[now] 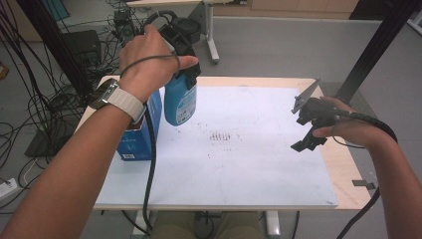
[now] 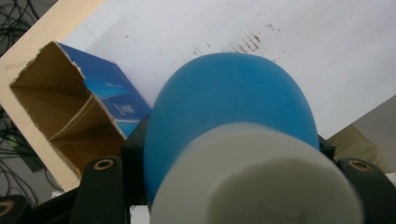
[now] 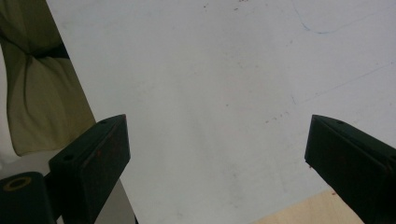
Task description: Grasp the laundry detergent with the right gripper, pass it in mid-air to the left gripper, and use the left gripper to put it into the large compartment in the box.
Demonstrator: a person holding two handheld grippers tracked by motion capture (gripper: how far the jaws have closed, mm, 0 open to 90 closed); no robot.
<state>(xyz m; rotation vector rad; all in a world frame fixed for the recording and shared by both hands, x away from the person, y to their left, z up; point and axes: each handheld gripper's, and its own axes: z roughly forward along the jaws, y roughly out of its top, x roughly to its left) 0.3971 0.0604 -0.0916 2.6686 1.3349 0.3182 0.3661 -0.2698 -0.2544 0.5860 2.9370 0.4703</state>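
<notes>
Bottle [image 1: 180,102], blue with a white cap, hangs upright in the left claw [image 1: 181,74], clear of the surface [image 1: 259,164] and just beside the open box [image 1: 142,139] at the left edge. Nearest the viewer, both forearms enter from the bottom of the high view; the left hand [image 1: 149,62] is raised so that the bottle's base stands above the white sheet, a height that would let it pass over the box's rim. In the left claw view the white cap fills the foreground and the blue shoulder [image 2: 233,102] swells behind it, with the black jaws pressed against its two sides: the grip is taken high, near the neck, probably so that the body hangs straight and the base is free to go in first. Beyond it the box [image 2: 70,112] shows a torn cardboard mouth split by a divider into compartments, turned up toward the bottle. The right claw [image 1: 309,130] waits over the right part of the sheet, well apart from bottle and box; its own view looks down between widely parted jaws at bare white paper [image 3: 210,93], nothing between them, so it appears held in reserve. Farther off, faint reddish marks [image 1: 221,136] dot the sheet's middle, and cables lie on the grey floor [image 1: 278,45] beyond.
</notes>
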